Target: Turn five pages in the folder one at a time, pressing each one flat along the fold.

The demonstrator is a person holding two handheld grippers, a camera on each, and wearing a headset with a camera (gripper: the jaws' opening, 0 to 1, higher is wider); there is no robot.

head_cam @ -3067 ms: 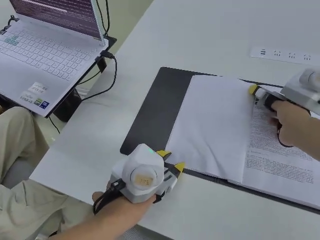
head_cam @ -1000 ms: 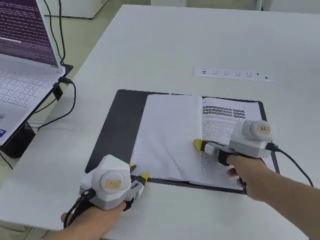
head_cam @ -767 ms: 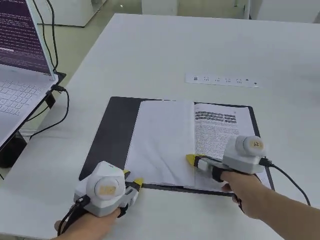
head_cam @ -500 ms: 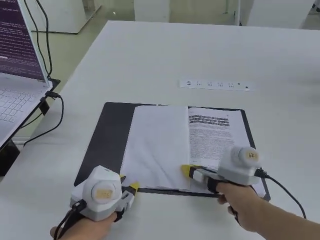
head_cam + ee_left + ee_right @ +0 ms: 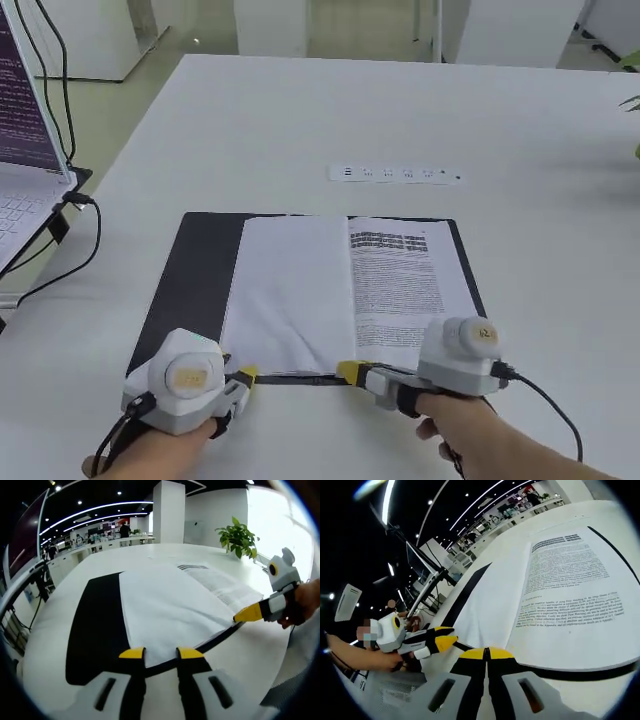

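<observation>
We see the black folder lying open on a white table, its left inside cover bare along the outer side. Within it, a blank page lies flat on the left and a printed page on the right, headed by a block of bold type. The two meet at the fold, which runs straight away from us.

The left gripper sits at the folder's near edge by the near left corner of the blank page. In its own view the yellow tips stand released, with a gap between them and nothing clamped. The right gripper points in from the right at the near end of the fold. Its tips are clenched together with nothing between them; we cannot tell whether they touch the paper.

The two grippers face each other along the near edge, apart. A power strip lies on the table beyond the folder, well clear of it. At far left a laptop stands off the table's edge, with a cable hanging beside it
</observation>
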